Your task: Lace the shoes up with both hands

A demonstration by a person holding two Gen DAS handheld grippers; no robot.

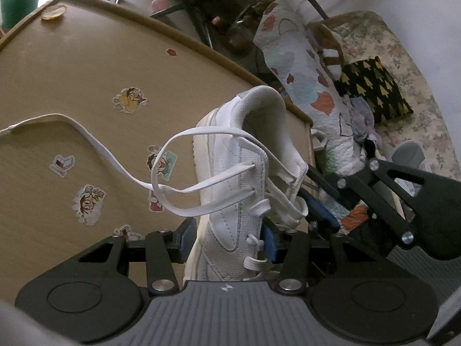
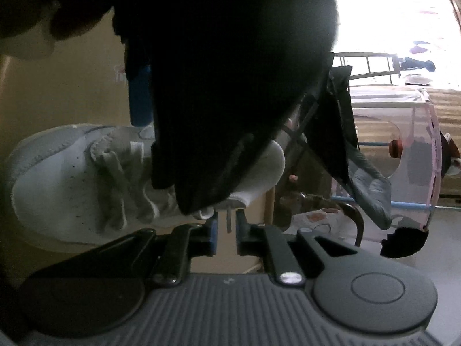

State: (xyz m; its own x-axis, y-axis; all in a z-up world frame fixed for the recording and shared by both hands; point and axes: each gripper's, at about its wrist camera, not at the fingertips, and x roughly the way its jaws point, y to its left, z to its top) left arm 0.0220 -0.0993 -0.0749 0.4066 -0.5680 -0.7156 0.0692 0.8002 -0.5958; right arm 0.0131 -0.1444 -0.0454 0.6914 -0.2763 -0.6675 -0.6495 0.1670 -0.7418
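Where the wooden table [image 1: 72, 66] filled the left wrist view, cartoon stickers [image 1: 129, 100] dotted its top and a small amber disc [image 1: 53, 12] sat near its far left corner. Beyond its far edge lay a patterned quilt [image 1: 299, 66] and a dark cushion with yellow trees [image 1: 374, 89] on a floral bed.

A white shoe [image 1: 230, 190] stood near the table's right edge, heel collar raised and pointing away from the left gripper [image 1: 226, 240]. That gripper's blue-padded fingers [image 1: 269, 243] stood apart on either side of the shoe's front half, one against the outer side, the other close by the laced tongue; whether they pressed the shoe could not be told.

The right gripper [image 1: 317, 204] came in from the right by the eyelets, beside the shoe's opening. From its own view, its fingers [image 2: 211, 235] were set a little apart with a thin strand of lace [image 2: 228, 219] hanging in the gap, not clamped. A large dark shape hid most of that view; the shoe's toe [image 2: 52, 178] showed at the left.

The white lace [image 1: 161, 170] ran from an upper eyelet in a loose loop over the table, and its long free end [image 1: 52, 119] trailed toward the table's left edge.
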